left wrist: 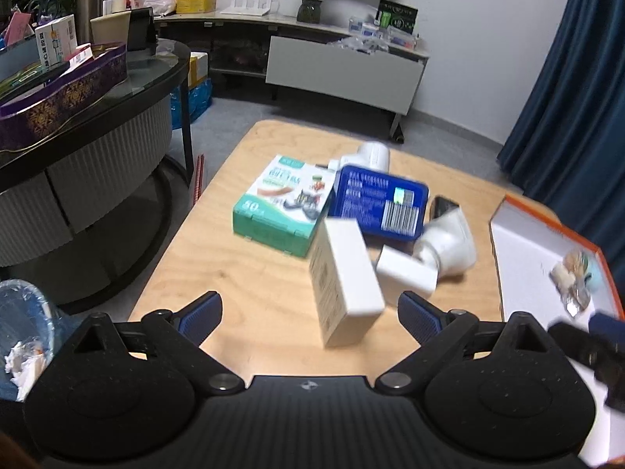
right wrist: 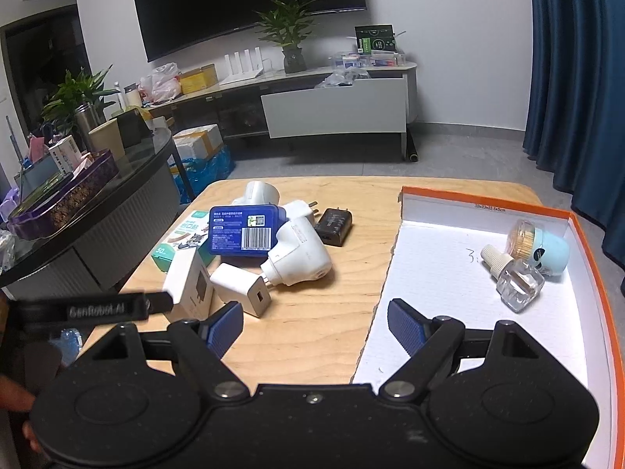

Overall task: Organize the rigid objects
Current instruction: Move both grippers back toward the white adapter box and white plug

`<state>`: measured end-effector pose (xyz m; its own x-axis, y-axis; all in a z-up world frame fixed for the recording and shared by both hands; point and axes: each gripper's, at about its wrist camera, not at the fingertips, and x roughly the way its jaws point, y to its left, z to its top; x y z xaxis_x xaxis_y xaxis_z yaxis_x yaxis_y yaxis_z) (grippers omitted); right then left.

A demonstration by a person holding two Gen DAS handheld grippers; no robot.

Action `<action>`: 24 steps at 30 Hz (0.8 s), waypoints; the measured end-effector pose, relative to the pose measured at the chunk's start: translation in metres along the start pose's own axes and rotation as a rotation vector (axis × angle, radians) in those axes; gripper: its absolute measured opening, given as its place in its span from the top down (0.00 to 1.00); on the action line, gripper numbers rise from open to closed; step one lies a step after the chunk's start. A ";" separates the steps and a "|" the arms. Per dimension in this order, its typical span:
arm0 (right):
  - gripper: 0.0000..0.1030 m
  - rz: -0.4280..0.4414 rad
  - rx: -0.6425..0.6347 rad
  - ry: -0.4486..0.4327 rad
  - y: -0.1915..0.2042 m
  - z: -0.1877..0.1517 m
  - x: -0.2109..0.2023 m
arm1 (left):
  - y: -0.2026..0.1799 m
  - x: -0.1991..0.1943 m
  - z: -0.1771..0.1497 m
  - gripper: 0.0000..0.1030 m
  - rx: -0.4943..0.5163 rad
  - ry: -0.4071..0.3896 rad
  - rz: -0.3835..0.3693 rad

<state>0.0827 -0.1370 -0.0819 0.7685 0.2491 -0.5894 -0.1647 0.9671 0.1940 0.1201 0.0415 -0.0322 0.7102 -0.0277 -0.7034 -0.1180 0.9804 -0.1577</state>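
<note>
Both the left gripper (left wrist: 310, 314) and right gripper (right wrist: 315, 322) spread their fingers wide, empty, above a wooden tabletop (right wrist: 312, 336) near a dark television (right wrist: 242, 4).

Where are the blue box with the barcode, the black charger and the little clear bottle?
blue box (right wrist: 242, 230), right wrist view, middle of its label face.
black charger (right wrist: 334, 226), right wrist view, its top face.
clear bottle (right wrist: 519, 284), right wrist view, its glass body, in the orange-edged tray.

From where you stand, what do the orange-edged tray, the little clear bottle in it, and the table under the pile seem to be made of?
The tray looks like cardboard: matte white inside, with a ragged torn edge. The clear bottle could be glass or hard plastic; it is see-through and glints. The table looks like pale wood or wood veneer, with visible grain.
</note>
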 end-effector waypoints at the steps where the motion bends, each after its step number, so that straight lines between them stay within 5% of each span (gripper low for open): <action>1: 0.06 0.000 0.003 0.002 -0.001 0.000 0.001 | 0.000 0.002 0.003 0.04 -0.010 -0.011 0.006; 10: 0.06 0.005 0.000 0.008 -0.001 0.000 0.004 | 0.015 0.027 0.018 0.04 -0.062 -0.002 0.052; 15: 0.06 0.003 0.000 0.009 -0.002 0.000 0.005 | 0.007 0.031 0.014 0.02 -0.043 -0.013 -0.016; 19: 0.06 -0.007 0.001 0.006 -0.004 0.000 0.004 | -0.016 0.043 0.003 0.07 0.071 0.051 -0.024; 24: 0.06 -0.023 0.006 0.004 -0.011 0.000 0.002 | -0.011 0.048 -0.012 0.07 0.032 0.076 -0.066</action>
<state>0.0861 -0.1474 -0.0858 0.7696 0.2272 -0.5968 -0.1434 0.9722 0.1852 0.1469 0.0266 -0.0723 0.6607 -0.1058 -0.7431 -0.0497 0.9817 -0.1840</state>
